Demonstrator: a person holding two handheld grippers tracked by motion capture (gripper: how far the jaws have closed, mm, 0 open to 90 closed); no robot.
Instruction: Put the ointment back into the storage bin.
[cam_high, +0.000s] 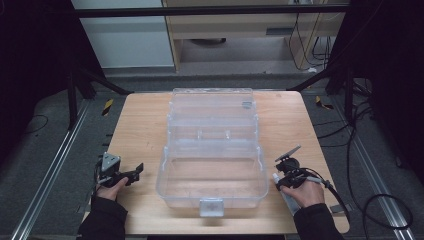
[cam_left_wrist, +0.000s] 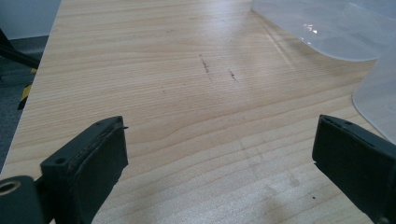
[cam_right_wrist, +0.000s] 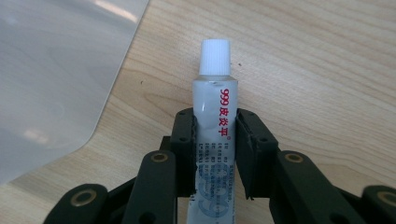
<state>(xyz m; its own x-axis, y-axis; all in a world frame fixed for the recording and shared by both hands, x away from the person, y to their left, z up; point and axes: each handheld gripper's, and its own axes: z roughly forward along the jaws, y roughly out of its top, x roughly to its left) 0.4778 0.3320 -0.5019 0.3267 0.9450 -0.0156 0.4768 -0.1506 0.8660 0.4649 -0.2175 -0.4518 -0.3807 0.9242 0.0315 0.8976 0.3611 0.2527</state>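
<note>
A small white ointment tube (cam_right_wrist: 215, 126) with red lettering and a white screw cap lies at the near right of the wooden table (cam_high: 145, 130), just right of the clear plastic storage box (cam_high: 212, 150). The right gripper (cam_right_wrist: 215, 135) has its jaws clamped on the tube's body below the cap, cap pointing away from the hand, a hold that looks suited to lifting it toward the open box. In the high view the right gripper (cam_high: 284, 181) and hand cover most of the tube, so only its pale tip shows. The left gripper (cam_high: 131, 175) rests at the near left of the table, jaws wide and empty, probably waiting clear of the box. The tube's lower end is cut off behind the jaws, and the box's inner dividers are hard to make out through its clear walls.
</note>
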